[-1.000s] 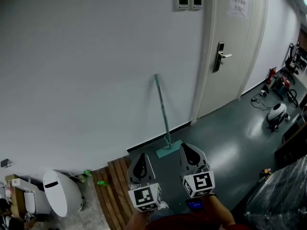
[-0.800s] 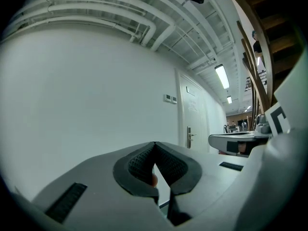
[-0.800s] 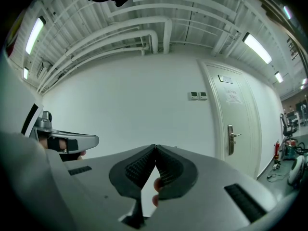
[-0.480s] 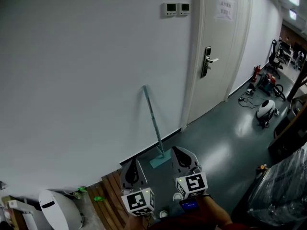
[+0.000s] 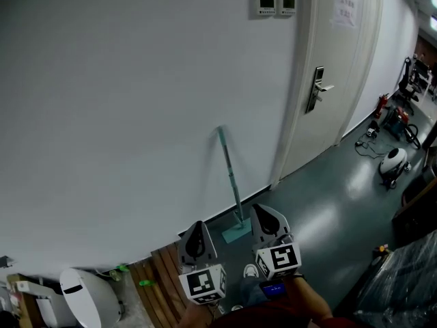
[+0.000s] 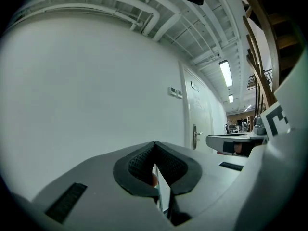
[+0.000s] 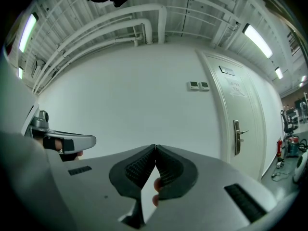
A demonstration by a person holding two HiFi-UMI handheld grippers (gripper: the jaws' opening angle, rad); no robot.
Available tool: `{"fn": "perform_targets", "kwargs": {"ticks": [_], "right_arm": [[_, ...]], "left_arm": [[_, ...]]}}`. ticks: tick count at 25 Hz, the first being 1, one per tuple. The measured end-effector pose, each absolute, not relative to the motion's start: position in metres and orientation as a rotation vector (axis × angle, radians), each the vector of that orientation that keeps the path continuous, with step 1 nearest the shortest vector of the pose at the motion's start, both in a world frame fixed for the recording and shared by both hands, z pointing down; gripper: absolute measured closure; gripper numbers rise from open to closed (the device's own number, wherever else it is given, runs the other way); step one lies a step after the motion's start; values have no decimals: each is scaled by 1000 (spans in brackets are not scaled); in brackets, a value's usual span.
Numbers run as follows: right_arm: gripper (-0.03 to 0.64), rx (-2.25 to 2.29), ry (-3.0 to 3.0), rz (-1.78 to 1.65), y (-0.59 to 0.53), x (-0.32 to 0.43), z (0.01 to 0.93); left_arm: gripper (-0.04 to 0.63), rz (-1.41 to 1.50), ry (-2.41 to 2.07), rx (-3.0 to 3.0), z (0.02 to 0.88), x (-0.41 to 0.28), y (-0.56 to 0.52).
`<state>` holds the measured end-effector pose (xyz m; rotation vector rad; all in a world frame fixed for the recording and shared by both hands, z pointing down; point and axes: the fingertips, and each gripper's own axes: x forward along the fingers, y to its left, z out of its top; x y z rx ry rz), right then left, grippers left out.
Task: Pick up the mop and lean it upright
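Left gripper (image 6: 155,144): jaws pressed together at the tips, nothing between the pads; held low in front of the person, pointing at the wall.
Right gripper (image 7: 155,148): jaws shut tight as well and holding nothing; it is level with the left one and just beside it, and the person's fingers (image 7: 155,184) show beneath the pads.
Mop (image 5: 231,176): free of both grippers, standing on its own beyond them. Its teal handle tilts with the top end resting against the wall, and its flat teal head (image 5: 237,232) sits on the floor at the wall's foot; from the head view it shows between the two gripper tips.
Wall (image 5: 123,101): plain white, with two small control panels (image 5: 273,4) high up near the door frame.
Door (image 5: 338,67): white, closed, to the right of the mop, with a metal lever handle (image 5: 318,87).
Floor (image 5: 328,203): dark grey and glossy; a round white device (image 5: 395,161) sits well off to the right, by cables.
Wooden slats (image 5: 160,275): lying at the wall's foot to the left of the mop head, with a small green thing (image 5: 145,282) beside them.
White rounded machine (image 5: 89,294): farther left, near the lower corner.
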<state>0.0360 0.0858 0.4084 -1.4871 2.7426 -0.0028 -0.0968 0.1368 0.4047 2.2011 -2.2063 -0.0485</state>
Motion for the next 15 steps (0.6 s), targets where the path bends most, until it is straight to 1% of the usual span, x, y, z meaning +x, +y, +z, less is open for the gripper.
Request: {"fn": "perform_targets", "kwargs": {"ticks": [15], "right_arm": [[598,-1380,2794,-22,-93,40,404]], "left_arm": [[582,-7,-2296,2138,393,-83,-40]]}}
